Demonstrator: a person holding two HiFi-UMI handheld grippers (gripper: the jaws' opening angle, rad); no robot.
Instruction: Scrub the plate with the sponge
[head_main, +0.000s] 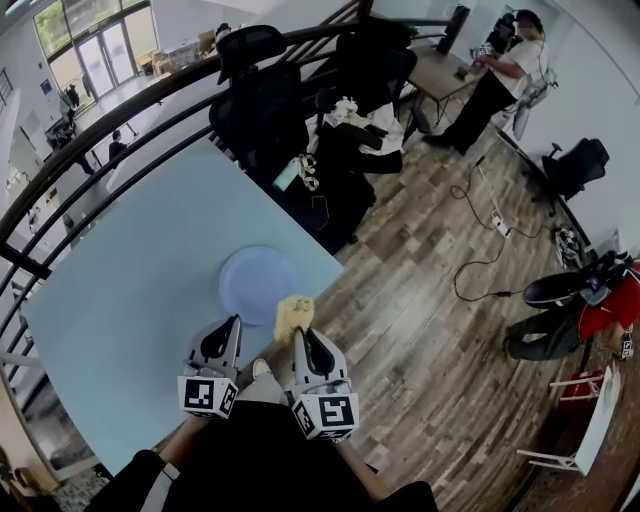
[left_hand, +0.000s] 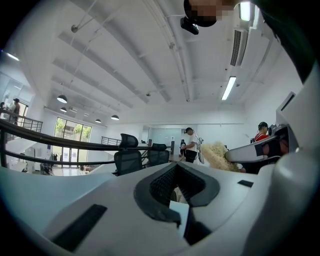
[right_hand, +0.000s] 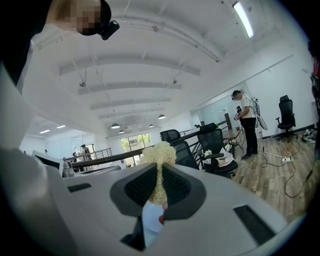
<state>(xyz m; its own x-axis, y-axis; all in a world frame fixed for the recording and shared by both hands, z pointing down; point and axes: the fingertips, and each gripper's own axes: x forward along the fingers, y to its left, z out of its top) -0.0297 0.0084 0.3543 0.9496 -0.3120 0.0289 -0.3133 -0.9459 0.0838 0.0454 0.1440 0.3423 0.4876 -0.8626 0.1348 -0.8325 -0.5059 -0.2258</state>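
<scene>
**Surface and room.** A light blue table (head_main: 130, 280) takes up the lower left of the head view. A black railing (head_main: 120, 110) runs behind its far edge. Beyond the table's right edge lies a wood-plank floor (head_main: 440, 330). Both gripper views look upward to a white ceiling with strip lights.

**Task items.** The blue plate (head_main: 250, 280) lies flat on the table near the right-hand corner. The yellow sponge (head_main: 291, 316) is just beside the plate's near right rim. No view shows whether the two touch.

**Grippers.** The right gripper (head_main: 303, 340) is clenched on the sponge. In the right gripper view the sponge (right_hand: 159, 157) is pinched flat between the pads, with its fuzzy top above the jaw tips (right_hand: 159, 187). The left gripper (head_main: 232, 325) is near the plate's near rim, with its jaws drawn together (left_hand: 176, 192) and nothing gripped. The sponge (left_hand: 218, 155) shows to its right in the left gripper view.

**Surroundings.** Black office chairs (head_main: 262, 110) draped with clothing stand close behind the table's far corner. A person (head_main: 500, 75) stands at a desk well apart. A cable (head_main: 480, 240) trails across the floor. Nothing lies between the sponge and the plate.
</scene>
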